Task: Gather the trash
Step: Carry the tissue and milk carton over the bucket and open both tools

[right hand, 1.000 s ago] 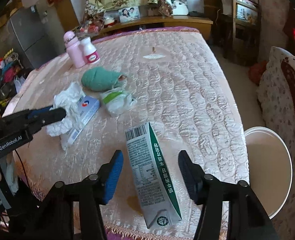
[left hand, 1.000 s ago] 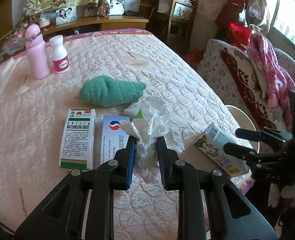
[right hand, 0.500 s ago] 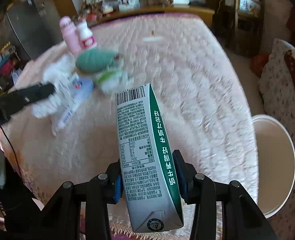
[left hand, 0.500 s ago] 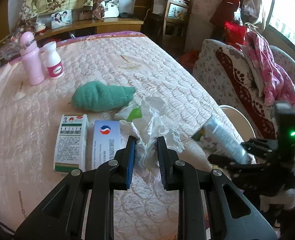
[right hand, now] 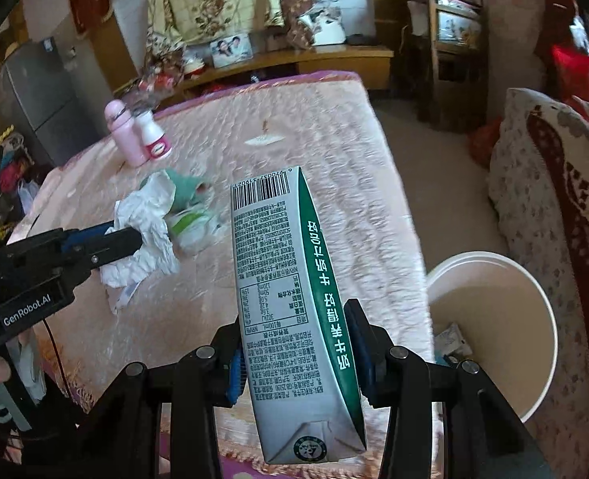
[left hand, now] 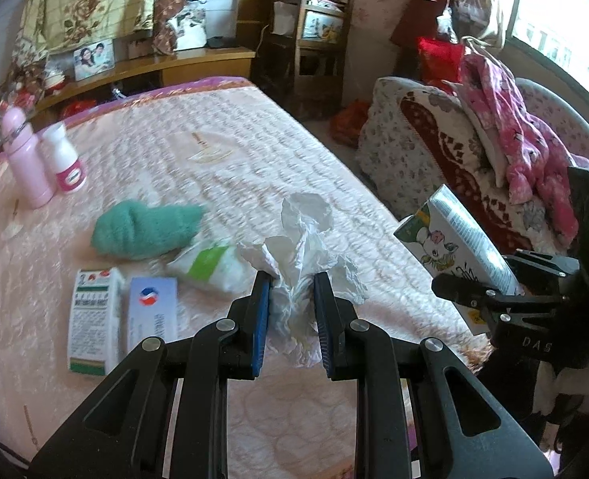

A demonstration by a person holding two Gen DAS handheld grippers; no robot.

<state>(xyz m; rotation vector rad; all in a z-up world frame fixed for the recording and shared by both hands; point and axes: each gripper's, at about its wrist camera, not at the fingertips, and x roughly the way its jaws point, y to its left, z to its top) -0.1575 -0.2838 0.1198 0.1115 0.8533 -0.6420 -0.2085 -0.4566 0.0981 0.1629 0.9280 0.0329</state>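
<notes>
My left gripper [left hand: 292, 279] is shut on a crumpled white tissue [left hand: 306, 239] and holds it above the pink quilted table [left hand: 222, 135]. My right gripper [right hand: 296, 319] is shut on a white and green milk carton [right hand: 286, 279], lifted clear of the table near its right edge. The carton also shows in the left wrist view [left hand: 454, 239], and the tissue in the right wrist view [right hand: 147, 231]. A white trash bucket [right hand: 534, 319] stands on the floor right of the table, with some trash inside.
On the table lie a green cloth [left hand: 143, 227], a white and green packet [left hand: 210, 263], two medicine boxes [left hand: 95, 315], a pink bottle [left hand: 27, 159] and a white bottle [left hand: 65, 159]. A sofa [left hand: 434, 139] with clothes stands to the right.
My right gripper closed on the milk carton and lifted it off the table. My left gripper raised the tissue off the table.
</notes>
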